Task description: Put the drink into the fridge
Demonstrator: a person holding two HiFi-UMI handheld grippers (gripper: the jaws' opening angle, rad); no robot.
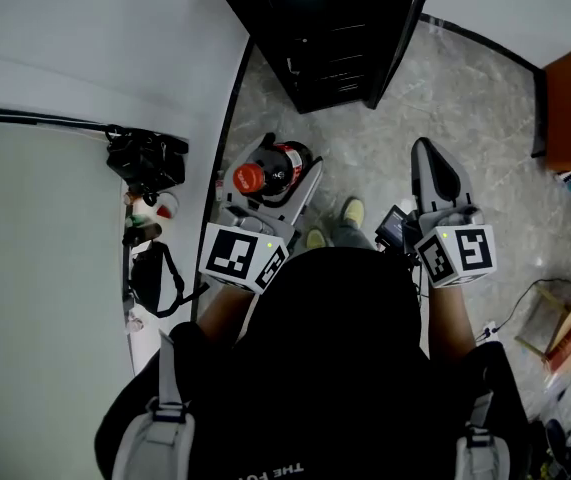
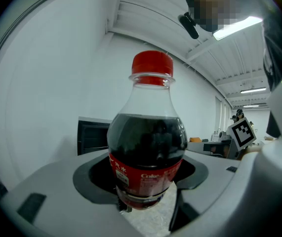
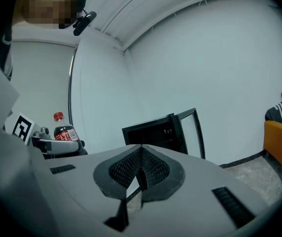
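Note:
My left gripper (image 1: pixel 283 180) is shut on a cola bottle (image 1: pixel 271 171) with a red cap and red label, held upright above the floor. In the left gripper view the cola bottle (image 2: pixel 148 147) fills the middle, clamped between the grey jaws of the left gripper (image 2: pixel 145 181). The small black fridge (image 1: pixel 327 30) stands ahead by the wall with its door (image 1: pixel 403 30) swung open. My right gripper (image 1: pixel 435 173) is shut with nothing in it; in its own view the right gripper (image 3: pixel 141 174) has its pads pressed together, and the fridge (image 3: pixel 155 132) shows beyond.
A white wall runs along the left, with a black camera on a stand (image 1: pixel 147 160) beside it. An orange chair (image 1: pixel 570 113) stands at the right. Cables and boxes (image 1: pixel 555 333) lie on the grey marble floor at the lower right.

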